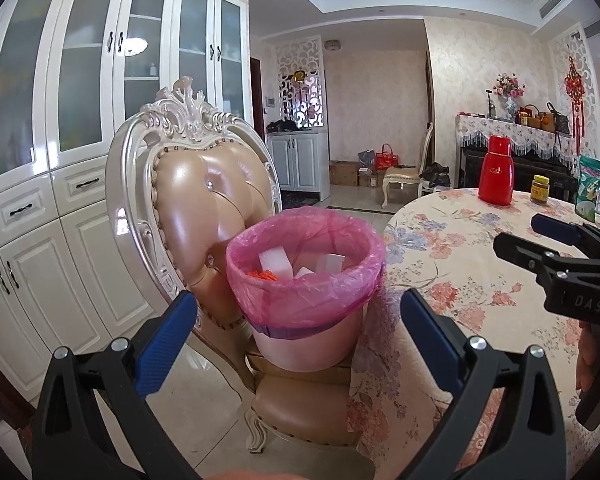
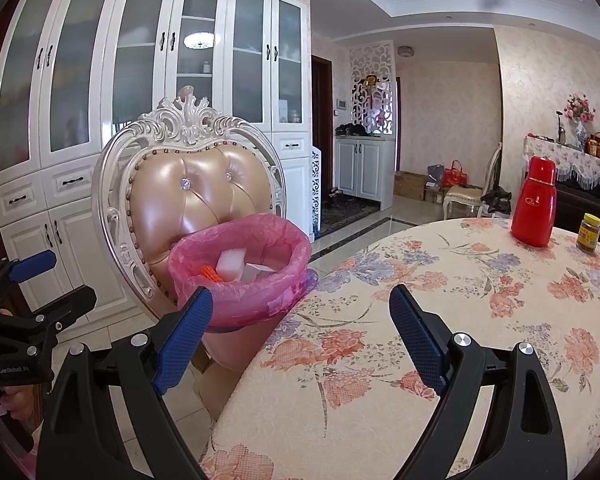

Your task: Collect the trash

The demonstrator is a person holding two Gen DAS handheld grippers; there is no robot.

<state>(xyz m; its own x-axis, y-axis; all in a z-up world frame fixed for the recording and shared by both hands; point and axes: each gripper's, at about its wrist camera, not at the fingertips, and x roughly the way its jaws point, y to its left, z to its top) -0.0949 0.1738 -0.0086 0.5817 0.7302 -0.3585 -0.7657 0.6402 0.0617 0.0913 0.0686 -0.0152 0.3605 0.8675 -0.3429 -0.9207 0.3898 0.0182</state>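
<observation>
Ahead of left tongs (image 1: 298,316), lined bin (image 1: 304,276)

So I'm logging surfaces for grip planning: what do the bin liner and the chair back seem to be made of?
Bin liner: thin pink plastic film, translucent and crinkled, folded over the rim. Chair back: looks like glossy tufted leather or imitation leather, with bright highlights and stud trim.

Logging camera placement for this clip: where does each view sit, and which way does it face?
Left wrist: on the left gripper, facing the pink-lined bin on the chair; jaws open, right gripper at the right edge.
Right wrist: on the right gripper, over the table edge, facing the bin; jaws open, left gripper at the left edge.
Shared: bin, chair, table, red flask.
</observation>
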